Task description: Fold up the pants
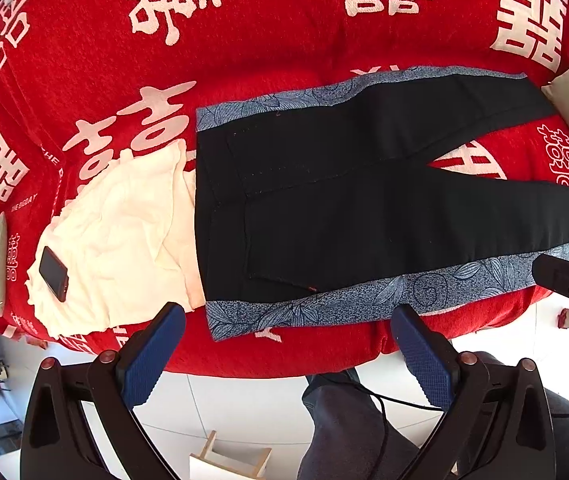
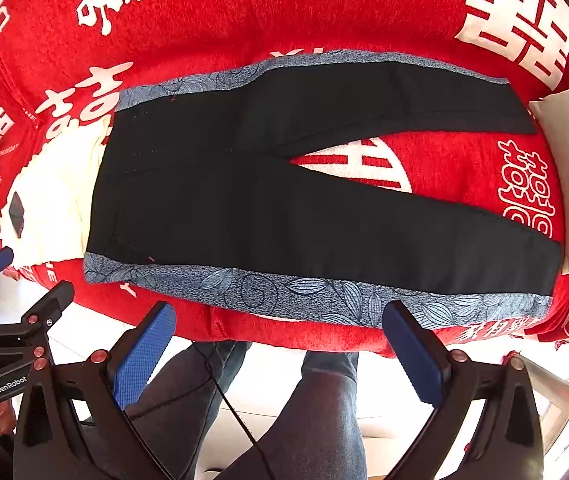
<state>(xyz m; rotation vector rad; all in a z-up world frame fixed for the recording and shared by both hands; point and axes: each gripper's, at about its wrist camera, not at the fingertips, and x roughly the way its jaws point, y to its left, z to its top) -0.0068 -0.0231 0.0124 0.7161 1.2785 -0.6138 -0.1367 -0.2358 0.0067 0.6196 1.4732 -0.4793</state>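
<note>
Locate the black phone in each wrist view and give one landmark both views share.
Left wrist view: the black phone lies at lower left, on the cream cloth beside the pants' waistband.
Right wrist view: the phone sits at the far left edge, on the same cream cloth.
Shared landmark: the black pants with blue leaf-print side stripes, on the red bedspread.

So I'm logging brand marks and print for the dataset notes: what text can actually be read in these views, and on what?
"GenRobot": white, on the left gripper body, right wrist view.
"THE BIG DAY": small white print on the red blanket.
"囍": large white characters across the blanket.
Other small blanket print: too blurred.
Pants, phone: none.
</note>
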